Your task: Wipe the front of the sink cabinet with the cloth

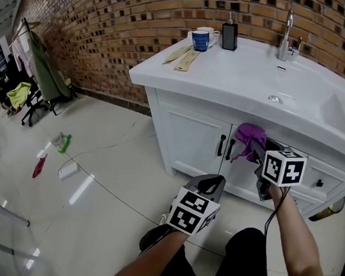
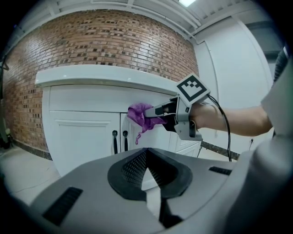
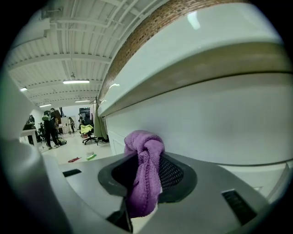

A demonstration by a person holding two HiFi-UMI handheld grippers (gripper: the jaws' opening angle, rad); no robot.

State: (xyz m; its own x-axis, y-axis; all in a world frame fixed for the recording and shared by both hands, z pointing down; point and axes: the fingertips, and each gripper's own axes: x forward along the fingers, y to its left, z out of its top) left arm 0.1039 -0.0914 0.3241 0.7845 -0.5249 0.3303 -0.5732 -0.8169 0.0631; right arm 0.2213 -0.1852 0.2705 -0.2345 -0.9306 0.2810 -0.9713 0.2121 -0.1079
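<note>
Purple terry cloth (image 3: 144, 169) is lying nappy and matt. The cabinet (image 1: 190, 136) is showing smooth satin white paint; its top (image 1: 227, 79) is shining glossy. The faucet (image 1: 285, 33), at 1 o'clock, is gleaming as polished metal. The wall (image 1: 122, 25) is showing rough brick; the floor (image 1: 99, 188) is reflecting light, glossy.

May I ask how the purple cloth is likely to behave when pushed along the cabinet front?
Probably floppy: the cloth bunches and droops from the right hand-held gripper. Likely light and soft; its terry pile should grip rather than skate on the cabinet front.
</note>
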